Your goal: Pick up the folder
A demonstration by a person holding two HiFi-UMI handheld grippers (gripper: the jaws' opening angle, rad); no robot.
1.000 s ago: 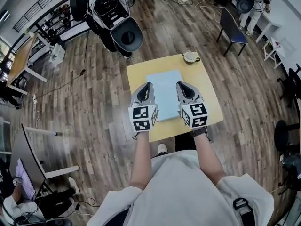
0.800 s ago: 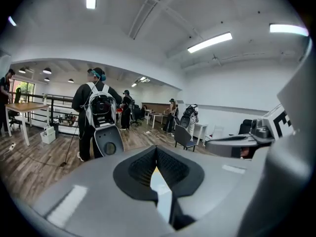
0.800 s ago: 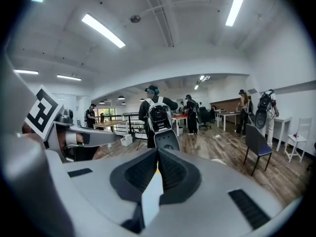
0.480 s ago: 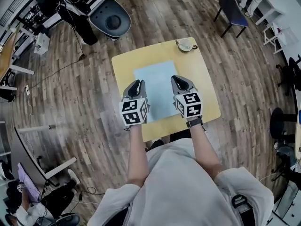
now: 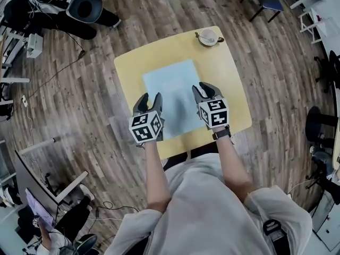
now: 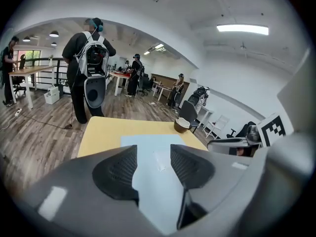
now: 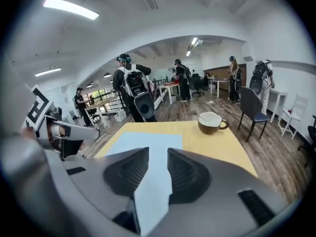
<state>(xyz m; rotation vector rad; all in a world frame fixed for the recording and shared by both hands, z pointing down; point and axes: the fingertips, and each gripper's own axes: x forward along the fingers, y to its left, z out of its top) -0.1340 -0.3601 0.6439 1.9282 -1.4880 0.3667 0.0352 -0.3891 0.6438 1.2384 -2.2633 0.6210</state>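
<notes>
Folder (image 5: 169, 97): light blue, lay flat near the middle of the desk (image 5: 127, 68), no edge or corner raised. Not picked up yet.

Left hand-held gripper (image 5: 150, 98): was over the folder's left edge, toward the near corner. Its jaws were opening; its own view showed a clear gap with only the folder's surface beyond, and no pad pressed on anything.

Right hand-held gripper (image 5: 202, 87): was over the folder's right edge, opposite the left one. Its jaws were also opening, with a narrower gap and nothing caught in it.

I could not tell whether either set of tips touched the folder or the desk.

Cup (image 5: 207, 36): stood at the far right corner, well apart from the folder and out of the way.

My judgement: the approach looked nearly done, with both tools bracketing the folder. What remained was the task proper: get a jaw under an edge on each side, close, and lift.
</notes>
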